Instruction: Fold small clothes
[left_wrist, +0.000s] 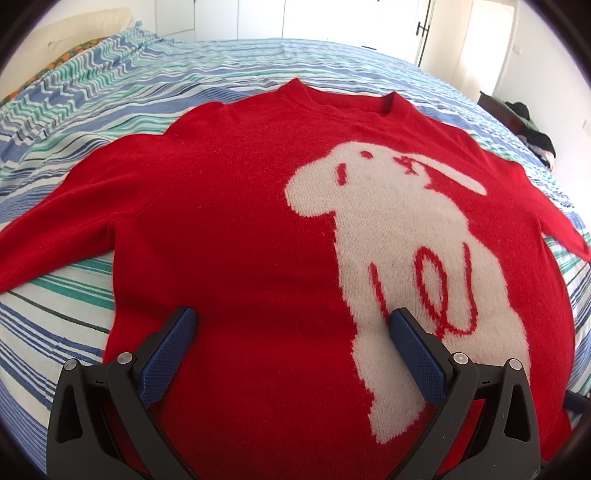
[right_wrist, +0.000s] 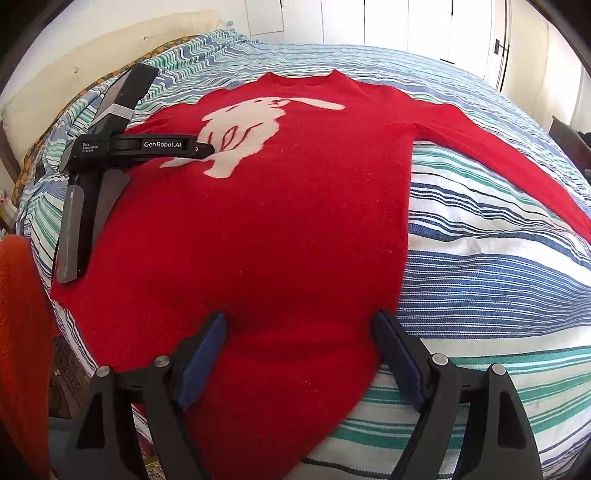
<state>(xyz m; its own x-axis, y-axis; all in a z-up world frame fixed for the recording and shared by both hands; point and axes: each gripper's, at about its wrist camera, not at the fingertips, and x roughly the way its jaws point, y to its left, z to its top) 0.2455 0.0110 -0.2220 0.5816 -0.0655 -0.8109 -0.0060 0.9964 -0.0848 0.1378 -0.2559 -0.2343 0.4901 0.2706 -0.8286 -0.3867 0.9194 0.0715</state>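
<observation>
A red sweater (left_wrist: 236, 229) with a white rabbit design (left_wrist: 399, 229) lies flat, front up, on the striped bed cover, sleeves spread to both sides. My left gripper (left_wrist: 291, 317) is open and empty, just above the sweater's lower body near the hem. In the right wrist view the sweater (right_wrist: 280, 229) fills the middle, and the left gripper (right_wrist: 207, 149) reaches in from the left over the rabbit (right_wrist: 243, 125). My right gripper (right_wrist: 303, 325) is open and empty, hovering over the sweater's lower right corner near the hem.
The bed cover (left_wrist: 110, 96) has blue, green and white stripes and also shows in the right wrist view (right_wrist: 480, 266). A cream pillow (left_wrist: 74, 33) lies at the head. An orange cloth (right_wrist: 18, 332) hangs at the left. White cupboard doors (right_wrist: 406, 22) stand behind.
</observation>
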